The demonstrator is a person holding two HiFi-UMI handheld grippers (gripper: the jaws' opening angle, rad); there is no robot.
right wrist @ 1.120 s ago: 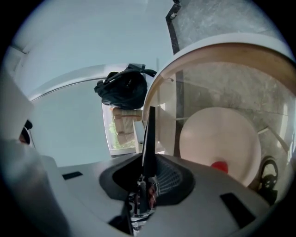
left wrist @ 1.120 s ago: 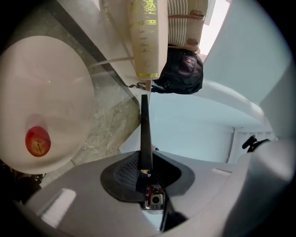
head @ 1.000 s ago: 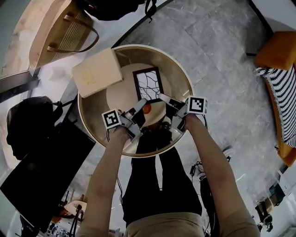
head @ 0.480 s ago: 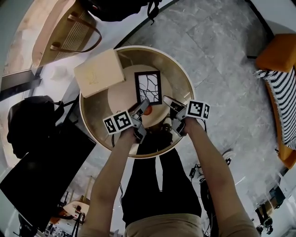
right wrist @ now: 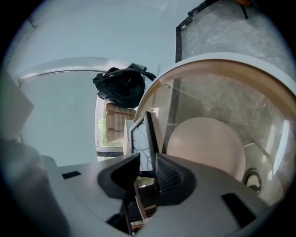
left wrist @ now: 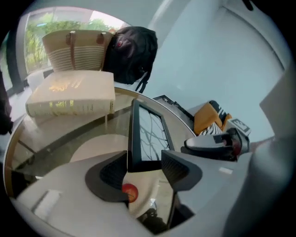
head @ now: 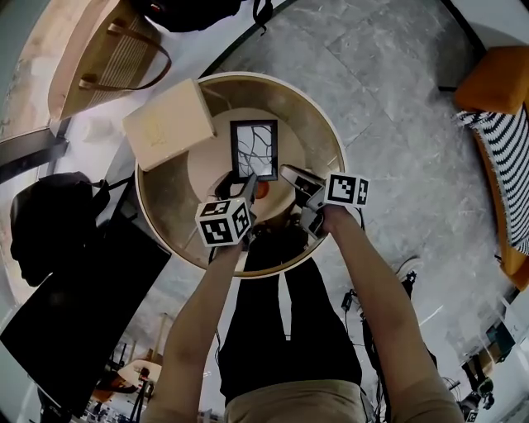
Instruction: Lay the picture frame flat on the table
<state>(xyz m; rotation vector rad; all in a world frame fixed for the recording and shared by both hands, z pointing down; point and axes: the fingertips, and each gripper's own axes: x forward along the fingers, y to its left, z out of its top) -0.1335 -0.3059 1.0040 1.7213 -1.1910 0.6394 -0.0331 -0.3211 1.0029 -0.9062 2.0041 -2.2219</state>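
The black picture frame (head: pixel 254 149), white with dark branching lines, lies low over the round glass table (head: pixel 327 124); I cannot tell if it rests fully flat. My left gripper (head: pixel 248 183) is at its near edge. In the left gripper view the frame (left wrist: pixel 148 134) ends between the jaws of the left gripper (left wrist: pixel 144 169), which are opening and do not press on it. My right gripper (head: pixel 288 174) is at the near right corner. In the right gripper view the frame (right wrist: pixel 147 139) runs into the narrow gap of the right gripper (right wrist: pixel 147 178), which is shut on its edge.
A beige book (head: pixel 169 124) lies on the table's far left. Beyond stand a woven tote bag (head: pixel 103 54) and a black backpack (head: pixel 186 12). A small red-orange thing (head: pixel 261 189) shows through the glass. An orange chair with a striped cushion (head: pixel 496 91) stands at right.
The left gripper has rolled so its marker cube faces up, and its jaws have spread off the frame. The frame has straightened and shifted slightly away from me. The right gripper stays at its corner.
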